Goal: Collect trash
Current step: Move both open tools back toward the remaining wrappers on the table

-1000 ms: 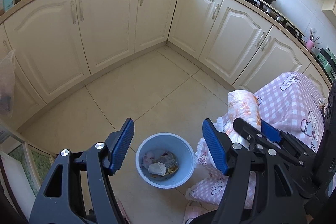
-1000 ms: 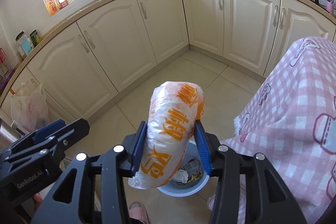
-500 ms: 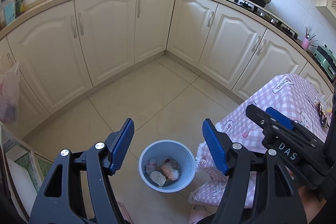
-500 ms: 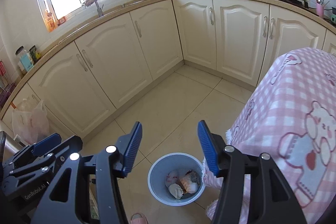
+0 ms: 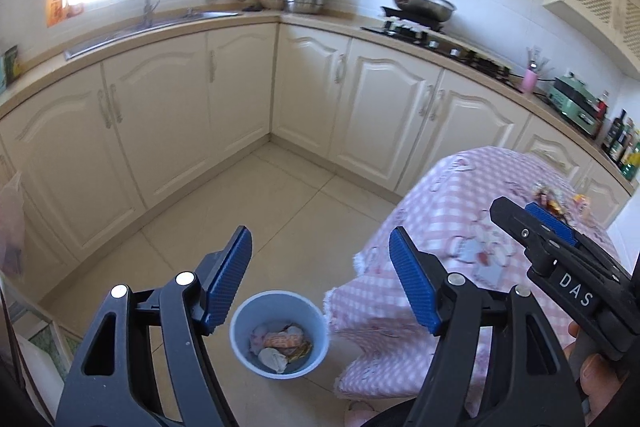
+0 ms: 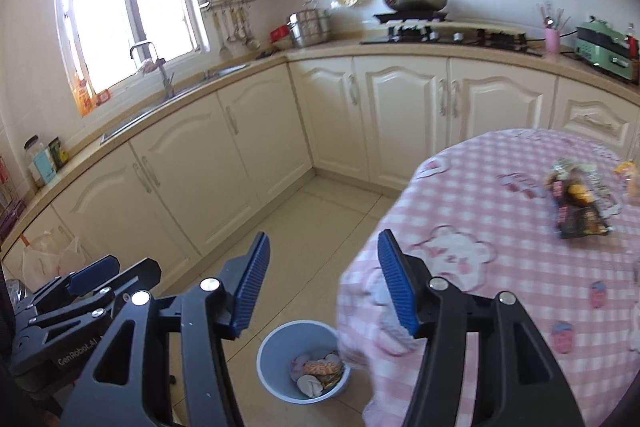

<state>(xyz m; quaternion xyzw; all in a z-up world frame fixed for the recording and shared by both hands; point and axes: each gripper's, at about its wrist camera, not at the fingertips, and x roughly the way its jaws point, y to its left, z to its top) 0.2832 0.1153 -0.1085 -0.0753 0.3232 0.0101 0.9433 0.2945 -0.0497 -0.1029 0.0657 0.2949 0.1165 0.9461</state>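
Note:
A blue trash bin point(image 5: 244, 323) stands on the floor beside the table; it also shows in the right wrist view point(image 6: 268, 355). Inside lies the orange-and-white bag point(image 5: 282, 339) among crumpled wrappers point(image 6: 316, 373). My left gripper point(image 5: 320, 279) is open and empty, high above the bin. My right gripper point(image 6: 320, 285) is open and empty, above the bin and the table edge; it also shows in the left wrist view point(image 5: 560, 255). A pile of wrappers point(image 6: 576, 203) lies on the pink checked tablecloth point(image 6: 500, 227) at the right; it also shows in the left wrist view point(image 5: 554, 197).
Cream cabinets point(image 5: 160, 123) line the back and left, with a sink point(image 6: 180, 95), pots point(image 6: 310, 27) and a stove with a wok point(image 6: 416, 1) on the counter. A plastic bag point(image 6: 44, 263) hangs at the left. Tiled floor point(image 5: 260, 203) lies between the cabinets and the table.
My right gripper opened and the orange-and-white bag dropped into the bin. Both grippers have since risen and tilted up, bringing more of the tabletop into view.

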